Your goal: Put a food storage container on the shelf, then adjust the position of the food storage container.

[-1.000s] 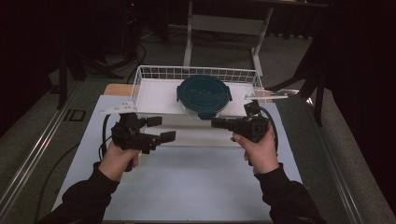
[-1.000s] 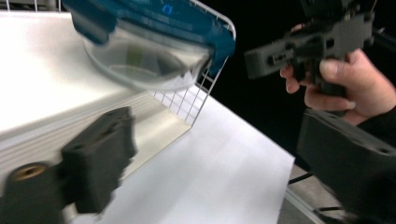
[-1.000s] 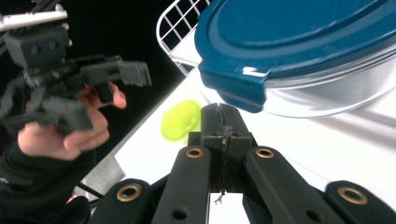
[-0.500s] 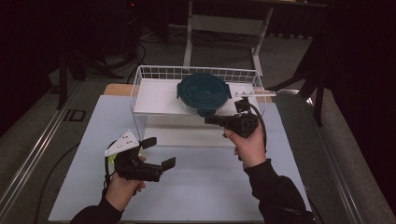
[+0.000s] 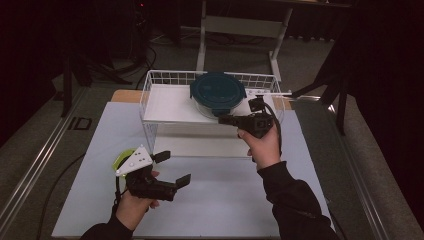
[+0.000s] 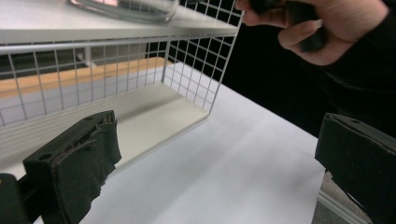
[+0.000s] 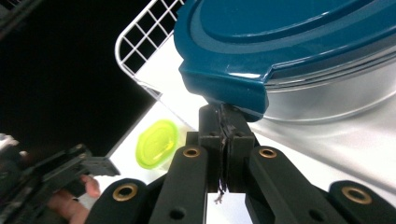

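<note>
Left gripper (image 5: 172,170) sat low over the white table (image 5: 225,210), near the front edge — jaws wide apart, nothing between them. A small yellow-green lid (image 5: 120,161) lay on the table just beside it, partly hidden by the grey plate.

Behind stood a white wire rack (image 5: 150,97), its shelf raised off the table. On that shelf, toward the right, a round glass container (image 5: 215,107) with a dark teal lid (image 5: 217,89).

Right gripper (image 5: 222,119) was up at shelf height, in front of the container. In its own view the jaws were pressed together with nothing between them, their tips tucked right under the tab of the teal lid (image 7: 261,51) — touching or just short, could not tell.
</note>
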A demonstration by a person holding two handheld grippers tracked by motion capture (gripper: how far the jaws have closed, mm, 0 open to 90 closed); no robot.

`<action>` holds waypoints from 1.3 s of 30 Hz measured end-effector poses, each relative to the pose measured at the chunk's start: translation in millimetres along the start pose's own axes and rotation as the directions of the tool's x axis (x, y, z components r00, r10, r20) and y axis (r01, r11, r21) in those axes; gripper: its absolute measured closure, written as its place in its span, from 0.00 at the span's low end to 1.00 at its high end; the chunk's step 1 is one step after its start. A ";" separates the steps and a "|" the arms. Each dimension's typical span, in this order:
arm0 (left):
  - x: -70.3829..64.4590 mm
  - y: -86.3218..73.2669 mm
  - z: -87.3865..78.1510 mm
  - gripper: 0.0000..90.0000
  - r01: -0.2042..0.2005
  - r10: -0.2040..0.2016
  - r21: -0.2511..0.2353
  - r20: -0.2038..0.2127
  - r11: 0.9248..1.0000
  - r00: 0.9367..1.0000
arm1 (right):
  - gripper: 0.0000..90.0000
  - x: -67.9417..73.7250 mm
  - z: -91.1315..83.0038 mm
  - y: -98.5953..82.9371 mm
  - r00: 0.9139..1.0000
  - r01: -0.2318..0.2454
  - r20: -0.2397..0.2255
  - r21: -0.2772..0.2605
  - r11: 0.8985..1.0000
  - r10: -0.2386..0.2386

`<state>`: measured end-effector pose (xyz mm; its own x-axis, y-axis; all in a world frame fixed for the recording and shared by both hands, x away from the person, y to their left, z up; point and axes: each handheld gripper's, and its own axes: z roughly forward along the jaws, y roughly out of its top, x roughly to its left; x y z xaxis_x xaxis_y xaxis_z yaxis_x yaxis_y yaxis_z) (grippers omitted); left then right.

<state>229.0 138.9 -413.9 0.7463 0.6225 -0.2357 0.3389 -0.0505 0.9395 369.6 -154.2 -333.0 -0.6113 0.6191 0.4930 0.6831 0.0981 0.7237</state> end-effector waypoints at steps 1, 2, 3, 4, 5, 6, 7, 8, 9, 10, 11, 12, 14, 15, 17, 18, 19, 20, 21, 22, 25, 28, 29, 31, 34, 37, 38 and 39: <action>0.1 -0.1 0.5 0.01 0.002 -0.002 0.004 0.015 1.000 1.000 | 0.92 -0.3 -0.1 0.5 1.000 0.000 -0.002 -0.002 1.000 0.000; 0.2 -0.2 0.8 0.01 0.006 -0.006 0.007 0.027 1.000 1.000 | 0.91 -0.2 -0.3 0.3 1.000 0.001 -0.011 0.000 1.000 -0.001; 0.2 -0.2 0.9 0.01 0.008 -0.008 0.011 0.034 1.000 0.999 | 0.90 0.7 -1.0 -0.9 1.000 0.000 -0.017 -0.002 1.000 0.000; -0.1 0.0 0.7 0.01 0.005 -0.006 0.011 0.043 1.000 0.999 | 0.89 2.1 -1.7 -2.8 1.000 0.011 -0.022 -0.004 1.000 -0.011; -0.6 0.3 0.3 0.01 0.002 -0.002 0.008 0.051 1.000 0.999 | 0.86 4.1 -2.6 -5.3 0.999 0.023 -0.025 -0.005 1.000 -0.024; -0.9 0.9 -0.6 0.01 -0.001 0.000 0.011 0.061 1.000 0.998 | 0.82 6.2 -3.7 -8.3 0.999 0.036 -0.029 -0.006 0.999 -0.036; -1.1 1.5 -1.8 0.01 -0.001 0.000 0.010 0.079 1.000 0.997 | 0.78 7.9 -5.5 -11.8 0.998 0.040 -0.043 -0.010 0.999 -0.040; -1.4 2.1 -3.1 0.01 -0.004 0.002 0.012 0.091 1.000 0.996 | 0.74 9.3 -7.4 -15.4 0.997 0.047 -0.056 -0.011 0.999 -0.048; -1.5 2.6 -4.6 0.01 -0.008 0.006 0.016 0.098 1.000 0.995 | 0.69 11.2 -9.7 -19.6 0.996 0.057 -0.061 -0.015 0.998 -0.058; -1.0 3.1 -6.4 0.01 -0.011 0.008 0.022 0.107 1.000 0.994 | 0.62 12.8 -12.1 -23.9 0.995 0.071 -0.066 -0.023 0.997 -0.073; 0.1 3.6 -7.7 0.01 -0.012 0.008 0.027 0.113 1.000 0.994 | 0.56 14.2 -14.4 -28.2 0.994 0.082 -0.074 -0.029 0.996 -0.084; 0.1 3.6 -7.7 0.01 -0.012 0.008 0.027 0.113 1.000 0.994 | 0.56 14.2 -14.4 -28.2 0.994 0.082 -0.074 -0.029 0.996 -0.084; 5.4 5.1 -14.5 0.01 -0.008 0.002 0.044 0.133 0.999 0.991 | 0.40 16.4 -21.6 -41.9 0.989 0.106 -0.094 -0.060 0.993 -0.111; 8.2 5.9 -18.1 0.01 -0.012 0.006 0.053 0.127 0.998 0.992 | 0.35 16.6 -23.7 -45.8 0.988 0.111 -0.103 -0.071 0.991 -0.118; 12.3 7.0 -24.6 0.01 -0.018 0.012 0.053 0.112 0.998 0.994 | 0.26 16.7 -30.1 -56.6 0.986 0.125 -0.100 -0.099 0.987 -0.134; 12.3 7.0 -24.6 0.01 -0.018 0.012 0.053 0.112 0.998 0.994 | 0.26 16.7 -30.1 -56.6 0.986 0.125 -0.100 -0.099 0.987 -0.134; 18.2 7.8 -34.1 0.01 -0.049 0.043 0.050 0.114 0.998 0.993 | 0.20 16.2 -33.5 -62.3 0.981 0.148 -0.112 -0.112 0.983 -0.161; 20.6 8.0 -38.3 0.02 -0.066 0.061 0.045 0.096 0.997 0.993 | 0.19 15.1 -41.7 -74.0 0.978 0.158 -0.118 -0.133 0.978 -0.174; 23.7 7.7 -44.0 0.06 -0.090 0.087 0.037 0.085 0.995 0.993 | 0.18 14.1 -45.3 -78.7 0.978 0.156 -0.116 -0.140 0.978 -0.173; 26.2 7.5 -47.1 0.07 -0.102 0.099 0.036 0.076 0.994 0.992 | 0.17 13.4 -49.8 -84.1 0.978 0.161 -0.106 -0.144 0.976 -0.177; 37.8 5.6 -60.3 0.17 -0.106 0.105 0.003 0.052 0.994 0.993 | 0.17 11.5 -58.8 -96.0 0.978 0.162 -0.106 -0.157 0.974 -0.180; 51.2 2.8 -73.4 0.26 -0.100 0.100 -0.014 0.009 0.995 0.995 | 0.17 10.8 -65.6 -108.9 0.975 0.184 -0.092 -0.161 0.970 -0.201; 56.7 1.3 -78.7 0.30 -0.104 0.104 -0.010 -0.018 0.995 0.994 | 0.17 10.7 -67.4 -113.1 0.974 0.193 -0.086 -0.161 0.968 -0.209; 65.8 -1.8 -87.1 0.34 -0.095 0.094 -0.015 -0.042 0.995 0.995 | 0.17 10.5 -69.6 -118.0 0.973 0.205 -0.078 -0.163 0.965 -0.219; 79.3 -8.3 -96.8 0.50 -0.095 0.094 -0.006 -0.078 0.995 0.992 | 0.17 8.9 -74.6 -132.3 0.971 0.216 -0.066 -0.158 0.964 -0.228; 95.6 -20.4 -105.6 0.64 -0.097 0.099 0.027 -0.122 0.995 0.988 | 0.17 7.4 -78.3 -139.0 0.972 0.212 -0.065 -0.159 0.964 -0.225; 100.4 -24.3 -107.6 0.68 -0.092 0.097 0.042 -0.144 0.995 0.985 | 0.17 7.0 -80.0 -140.5 0.973 0.209 -0.065 -0.167 0.964 -0.223; 105.1 -28.4 -109.3 0.69 -0.082 0.090 0.053 -0.170 0.995 0.981 | 0.17 6.2 -81.5 -141.8 0.972 0.211 -0.062 -0.169 0.963 -0.225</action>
<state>235.1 291.1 -438.2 0.6654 0.7391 -0.1045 0.3062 -0.1426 0.9412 236.4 -227.8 -393.2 -0.7728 0.5314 0.3471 0.4606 0.0934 0.8827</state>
